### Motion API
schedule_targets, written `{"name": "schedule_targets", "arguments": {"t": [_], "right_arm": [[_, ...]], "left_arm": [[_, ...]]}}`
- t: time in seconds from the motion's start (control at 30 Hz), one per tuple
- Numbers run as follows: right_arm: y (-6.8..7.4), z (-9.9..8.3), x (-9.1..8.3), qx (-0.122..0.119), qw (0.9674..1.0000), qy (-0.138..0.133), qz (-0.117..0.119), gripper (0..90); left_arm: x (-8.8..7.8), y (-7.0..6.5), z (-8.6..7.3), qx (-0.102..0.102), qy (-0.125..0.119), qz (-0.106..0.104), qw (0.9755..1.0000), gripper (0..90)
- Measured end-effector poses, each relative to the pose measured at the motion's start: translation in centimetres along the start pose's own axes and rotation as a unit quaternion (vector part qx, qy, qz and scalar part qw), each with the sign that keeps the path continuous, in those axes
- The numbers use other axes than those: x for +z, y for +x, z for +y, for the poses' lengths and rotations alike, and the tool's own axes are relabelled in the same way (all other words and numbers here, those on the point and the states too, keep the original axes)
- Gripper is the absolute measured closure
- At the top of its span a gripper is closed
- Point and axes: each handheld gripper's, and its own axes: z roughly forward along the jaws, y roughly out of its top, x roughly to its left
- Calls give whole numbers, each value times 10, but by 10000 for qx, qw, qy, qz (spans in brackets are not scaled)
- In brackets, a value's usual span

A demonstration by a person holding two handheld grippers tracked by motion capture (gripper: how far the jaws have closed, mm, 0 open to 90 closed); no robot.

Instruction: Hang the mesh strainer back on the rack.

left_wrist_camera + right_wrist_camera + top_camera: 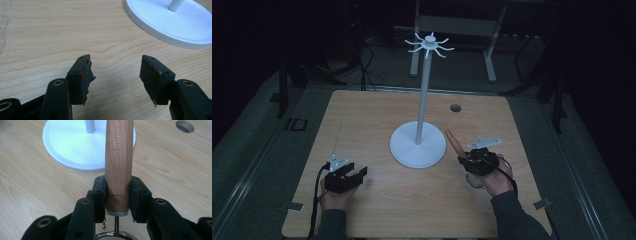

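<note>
High view dim, dark surroundings; gripper views bright, sharp, evenly lit.

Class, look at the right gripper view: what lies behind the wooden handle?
Behind the wooden handle lies the white stand base on the table. The handle covers part of the base's rim.

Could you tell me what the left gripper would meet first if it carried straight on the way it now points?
Probably the white stand's round base: the open left gripper points across bare table toward the base's near edge, slightly right of centre, so it might only graze it.
</note>
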Motion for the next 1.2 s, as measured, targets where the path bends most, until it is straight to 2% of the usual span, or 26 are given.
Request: {"name": "schedule_targets", "arguments": {"t": [0.23, 0.53, 0.9, 1.2], "right_arm": [[-4, 2, -2, 133, 9996, -238, -11, 690], [-5, 5, -5, 178, 9980, -606, 29, 690], [-4, 10, -12, 201, 9931, -1155, 15, 690], [-3, 16, -16, 174, 9891, -1459, 74, 690]], "left_arm": [[0, 0, 0, -13, -27, 13, 10000, 428], [0, 0, 0, -8, -30, 16, 10000, 428], [-1, 0, 0, -4, -43, 26, 10000, 428], [0, 0, 0, -26, -49, 10, 10000, 428]]}}
